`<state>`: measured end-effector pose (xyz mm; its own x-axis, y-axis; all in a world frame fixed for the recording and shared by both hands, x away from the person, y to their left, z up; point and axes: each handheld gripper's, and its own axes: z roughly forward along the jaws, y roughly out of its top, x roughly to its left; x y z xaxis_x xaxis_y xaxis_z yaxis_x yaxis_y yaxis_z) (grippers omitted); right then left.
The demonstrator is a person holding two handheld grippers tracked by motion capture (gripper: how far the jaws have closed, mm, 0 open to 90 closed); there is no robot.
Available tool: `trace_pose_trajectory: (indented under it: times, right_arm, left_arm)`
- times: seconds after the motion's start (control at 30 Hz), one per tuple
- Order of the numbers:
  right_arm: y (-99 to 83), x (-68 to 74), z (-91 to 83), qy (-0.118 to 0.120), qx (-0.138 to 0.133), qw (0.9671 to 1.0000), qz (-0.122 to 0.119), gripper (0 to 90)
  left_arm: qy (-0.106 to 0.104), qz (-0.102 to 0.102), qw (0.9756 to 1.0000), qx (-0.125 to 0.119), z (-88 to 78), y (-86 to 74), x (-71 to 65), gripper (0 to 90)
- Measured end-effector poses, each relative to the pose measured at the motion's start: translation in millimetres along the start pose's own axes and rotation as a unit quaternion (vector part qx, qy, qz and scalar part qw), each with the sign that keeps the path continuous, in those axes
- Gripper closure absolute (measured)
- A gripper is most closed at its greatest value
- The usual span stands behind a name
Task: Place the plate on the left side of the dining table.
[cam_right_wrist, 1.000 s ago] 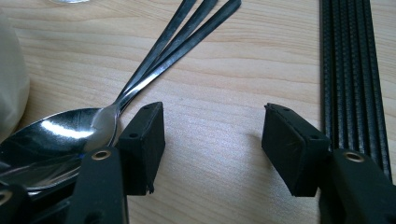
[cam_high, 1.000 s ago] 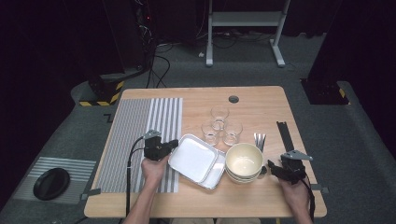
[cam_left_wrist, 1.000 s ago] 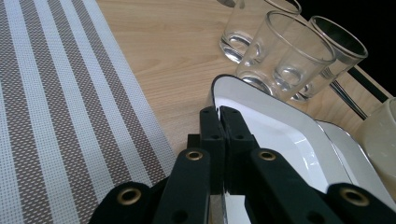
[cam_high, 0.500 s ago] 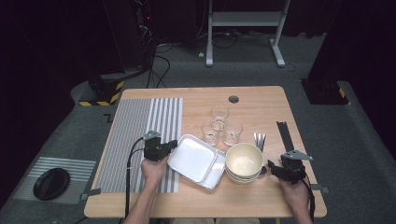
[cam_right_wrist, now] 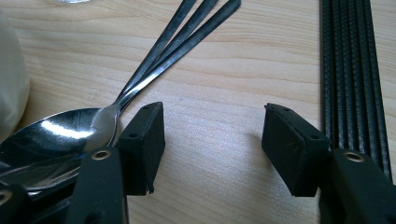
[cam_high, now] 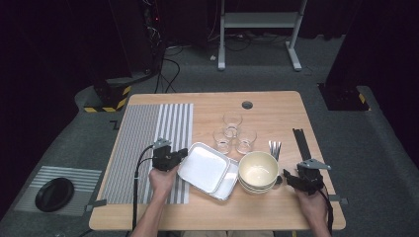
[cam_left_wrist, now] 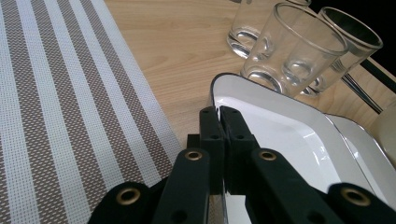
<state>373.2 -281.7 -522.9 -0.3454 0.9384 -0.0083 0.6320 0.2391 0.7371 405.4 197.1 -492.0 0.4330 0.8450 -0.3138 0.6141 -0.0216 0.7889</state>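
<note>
No writing or brand can be read. On the wooden surface (cam_high: 276, 106) stand 3 clear glasses (cam_high: 231, 132), 2 stacked white square trays with a dark rim (cam_high: 203, 167) and stacked cream bowls (cam_high: 258, 171). The left gripper (cam_left_wrist: 219, 123) has its fingers clenched on the near-left rim of the top tray, left of the bowls. The right gripper (cam_right_wrist: 212, 140), right of the bowls, is released beside steel spoons (cam_right_wrist: 70, 135) and black sticks (cam_right_wrist: 350, 70).
</note>
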Motion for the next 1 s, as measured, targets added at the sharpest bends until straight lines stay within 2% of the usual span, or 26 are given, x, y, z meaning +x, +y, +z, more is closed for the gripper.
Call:
trace_pose_trajectory:
  times: [0.1,0.2,0.23,0.27,0.37,0.5,0.53,0.57,0.63,0.67,0.73,0.8,0.87,1.0]
  right_arm:
    - [0.0,-0.1,-0.2,0.001,0.002,1.0,0.002,39.2]
    - [0.0,-0.1,0.0,0.001,0.0,1.0,0.001,39.2]
    - [0.0,-0.2,0.0,0.001,0.0,1.0,0.0,39.2]
    - [0.0,0.0,-0.2,0.001,0.002,1.0,0.002,39.2]
    - [0.0,-0.1,-0.2,0.001,0.002,1.0,0.003,39.2]
    - [0.1,-0.2,-0.1,0.001,0.002,1.0,0.002,39.1]
    - [0.1,-0.2,-0.1,0.001,0.002,1.0,0.002,39.1]
    - [0.1,-0.2,-0.1,0.001,0.002,1.0,0.002,39.2]
    - [0.1,-0.2,-0.2,0.001,0.002,1.0,0.002,39.2]
    - [0.1,-0.2,-0.1,0.001,0.002,1.0,0.002,39.2]
    - [0.1,-0.3,-0.1,0.001,0.002,1.0,0.002,39.2]
    - [0.1,-0.3,-0.1,0.001,0.002,1.0,0.002,39.1]
    - [0.1,-0.3,-0.1,0.001,0.002,1.0,0.002,39.1]
    - [0.1,-0.6,0.1,0.001,0.0,1.0,0.0,39.1]
  left_arm:
    - [0.0,0.002,1.0,0.001,0.3,0.2,-0.7,88.0]
    - [0.005,0.016,0.9999,0.003,0.9,1.2,-2.8,87.1]
    - [0.0,0.028,0.9996,0.0,1.1,1.9,-1.9,85.3]
    - [0.0,0.031,0.9995,0.0,1.2,2.0,-1.9,83.3]
    - [0.011,0.02,0.9997,0.005,2.0,0.2,-5.1,79.0]
    - [0.016,0.03,0.9994,0.006,3.0,-0.5,-5.8,72.2]
    - [0.017,0.043,0.9989,0.006,3.2,-0.1,-4.9,71.0]
    - [0.021,0.047,0.9987,0.006,3.4,0.1,-5.0,68.7]
    - [0.036,0.049,0.9981,0.006,3.2,0.4,-6.2,63.7]
    - [0.037,0.044,0.9983,0.002,3.9,0.7,-7.5,63.3]
    - [0.044,0.052,0.9976,0.006,4.0,1.1,-8.4,58.9]
    - [0.051,0.048,0.9975,0.012,6.4,1.3,-10.7,55.3]
    - [0.057,0.061,0.9963,0.021,9.2,2.9,-13.2,53.1]
    - [0.054,0.069,0.9959,0.026,12.6,7.6,-17.9,49.0]
